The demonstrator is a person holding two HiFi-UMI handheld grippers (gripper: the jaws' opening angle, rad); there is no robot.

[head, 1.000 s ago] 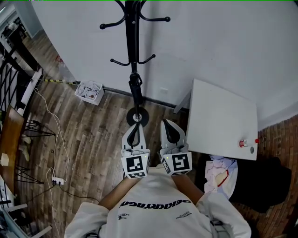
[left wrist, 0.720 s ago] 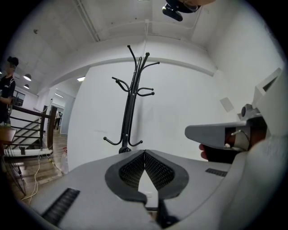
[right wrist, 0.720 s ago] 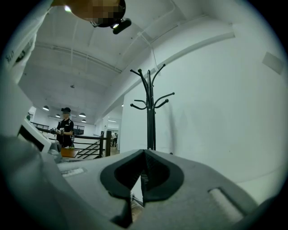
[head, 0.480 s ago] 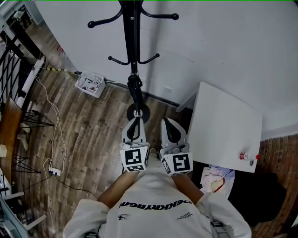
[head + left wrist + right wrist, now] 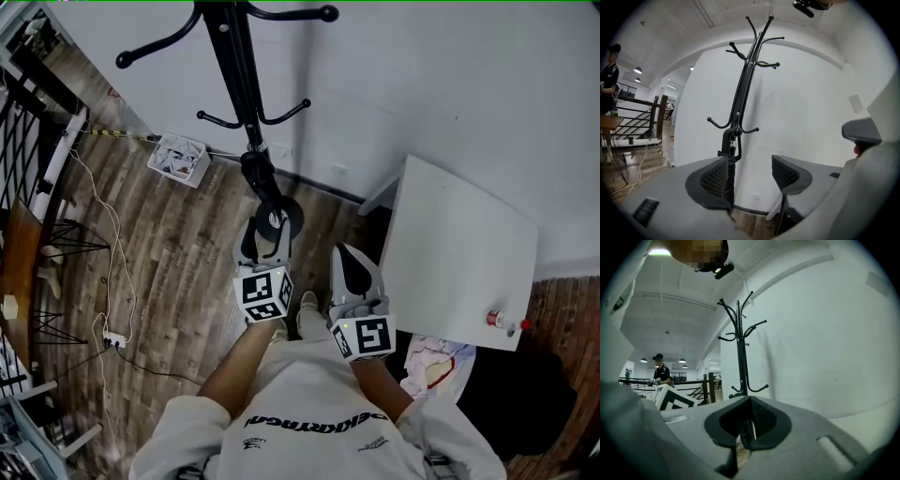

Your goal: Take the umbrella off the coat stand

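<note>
The black coat stand (image 5: 234, 75) rises against the white wall, its round base (image 5: 286, 217) on the wood floor. A folded black umbrella (image 5: 259, 178) hangs along the pole below the lower hooks. My left gripper (image 5: 264, 239) is at the umbrella's lower end. Its jaws have just been opening and stand open, gripping nothing. In the left gripper view the umbrella (image 5: 730, 161) shows just behind the left pad (image 5: 715, 178), under the stand (image 5: 743, 103). My right gripper (image 5: 345, 258) is shut and empty, to the right of the stand. The right gripper (image 5: 750, 420) view shows the stand (image 5: 739, 348) ahead.
A white table (image 5: 459, 253) stands to the right against the wall, with a small red item (image 5: 502, 319) near its corner. A white box (image 5: 178, 157) sits on the floor to the left, near cables and a power strip (image 5: 114, 339). A person (image 5: 608, 65) stands far off by a railing.
My left gripper has moved forward to the umbrella's lower end and its jaws have opened. The right gripper has stayed shut and now trails behind the left.
</note>
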